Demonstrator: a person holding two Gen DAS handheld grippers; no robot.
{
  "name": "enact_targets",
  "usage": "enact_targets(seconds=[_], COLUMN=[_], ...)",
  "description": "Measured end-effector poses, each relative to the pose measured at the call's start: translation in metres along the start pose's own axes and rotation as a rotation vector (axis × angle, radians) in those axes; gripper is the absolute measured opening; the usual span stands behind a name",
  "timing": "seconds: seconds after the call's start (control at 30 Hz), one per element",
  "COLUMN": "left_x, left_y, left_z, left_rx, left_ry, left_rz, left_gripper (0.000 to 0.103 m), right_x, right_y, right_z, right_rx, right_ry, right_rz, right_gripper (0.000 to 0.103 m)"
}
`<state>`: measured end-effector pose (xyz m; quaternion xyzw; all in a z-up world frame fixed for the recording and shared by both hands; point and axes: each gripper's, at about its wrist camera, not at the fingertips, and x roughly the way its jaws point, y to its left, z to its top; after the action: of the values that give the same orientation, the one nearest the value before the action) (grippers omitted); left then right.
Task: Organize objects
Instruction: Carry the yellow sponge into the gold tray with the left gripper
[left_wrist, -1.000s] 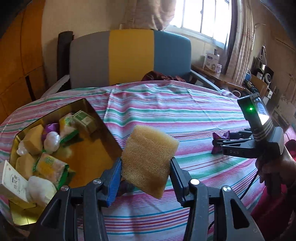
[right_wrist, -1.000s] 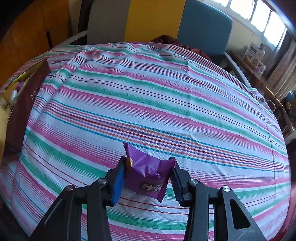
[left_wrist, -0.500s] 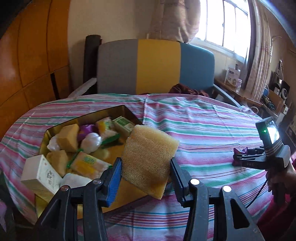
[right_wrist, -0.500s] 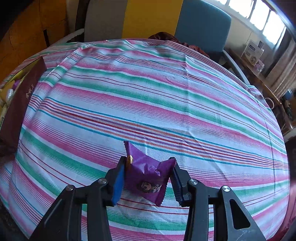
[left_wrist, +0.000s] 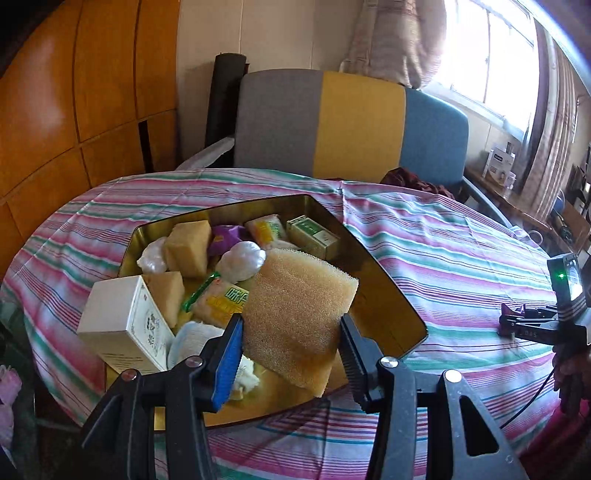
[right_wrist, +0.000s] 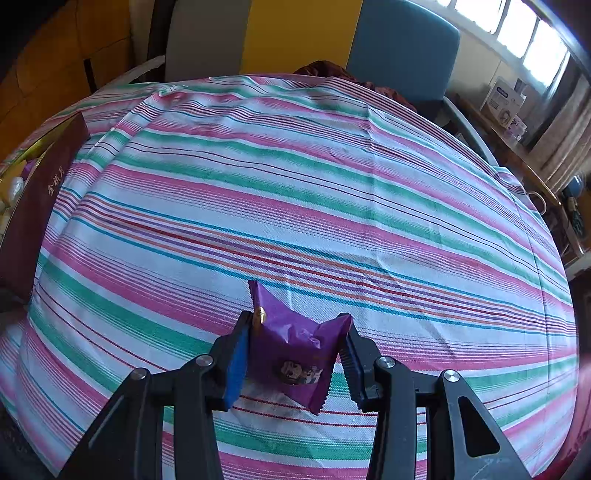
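Spongy yellow block (left_wrist: 299, 314) pinched in left gripper (left_wrist: 291, 347) over tin (left_wrist: 388, 280): lower before releasing; right gripper (right_wrist: 295, 354) clamps purple packet (right_wrist: 295, 354).

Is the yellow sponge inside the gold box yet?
Not yet. The sponge is pinched in the left gripper, held up over the gold box, not lying among the snacks inside.

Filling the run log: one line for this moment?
left gripper: holds sponge over tin | right gripper: holds purple packet above tablecloth
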<state>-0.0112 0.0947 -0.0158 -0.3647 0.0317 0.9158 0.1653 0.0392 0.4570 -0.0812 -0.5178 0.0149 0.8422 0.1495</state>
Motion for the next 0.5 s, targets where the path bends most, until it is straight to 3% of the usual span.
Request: enact_targets(seconds=[0.37,0.5], left_x=[0.009,0.023], left_y=[0.009,0.033], left_z=[0.003,0.013], left_rx=[-0.055,-0.185], left_ry=[0.041,0.094], left_rz=[-0.025,-0.07], left_gripper=[0.05,0.05], right_x=[-0.001,0.0], right_y=[0.0,0.001], right_z=[0.0,0.001], right_rx=[-0.008,-0.008], right_ry=[-0.001,0.0], right_rz=[-0.004,-0.005], right_gripper=[0.045,0.045])
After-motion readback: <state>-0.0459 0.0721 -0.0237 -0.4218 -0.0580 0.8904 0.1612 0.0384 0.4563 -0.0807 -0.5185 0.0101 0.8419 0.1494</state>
